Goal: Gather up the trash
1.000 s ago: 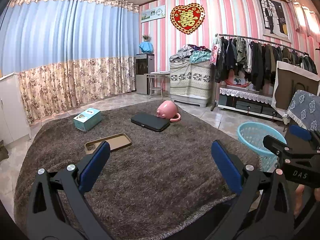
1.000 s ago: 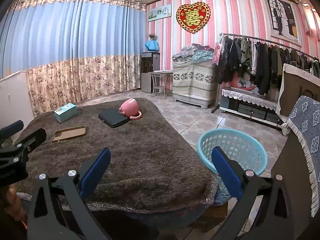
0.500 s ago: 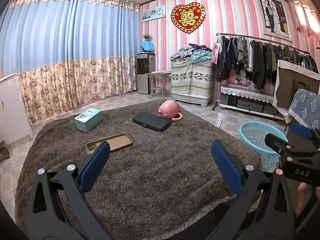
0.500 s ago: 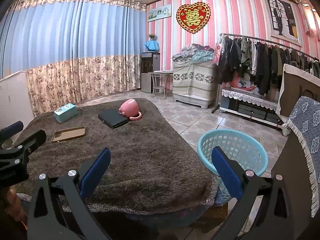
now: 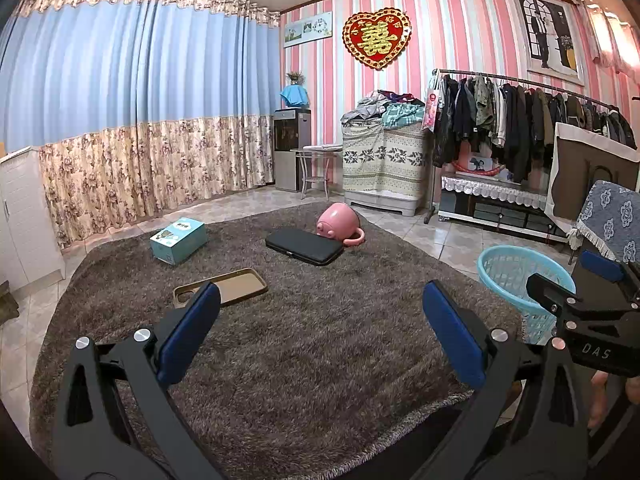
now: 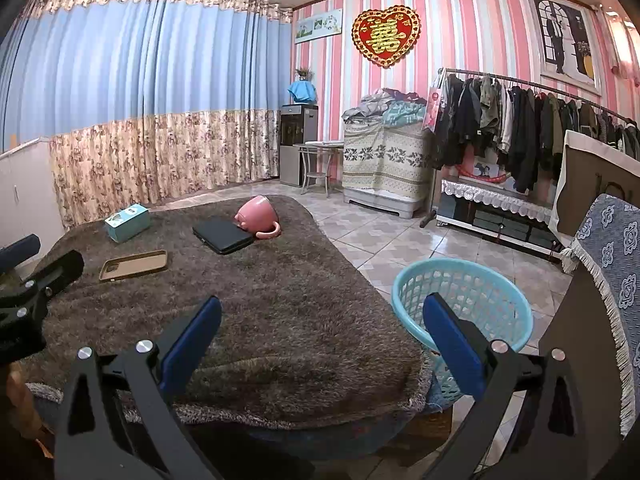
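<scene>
Trash is lying on the shaggy bench (image 5: 304, 344): teal box (image 5: 179, 240), likely light and crushable, best pinched across its narrow sides. Left gripper (image 5: 316, 332) and right gripper (image 6: 320, 336) are hovering released, empty, near the basket (image 6: 464, 280).

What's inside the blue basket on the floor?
The blue basket looks empty: only its mesh wall shows. The right tongs cover its near side, so its bottom is hidden and something small could lie there.

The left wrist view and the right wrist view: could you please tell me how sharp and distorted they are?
Left wrist view: evenly lit and sharp, curtain and clothes rail bowed by the fisheye. Right wrist view: same bowing, dark corners, basket crisp.
</scene>
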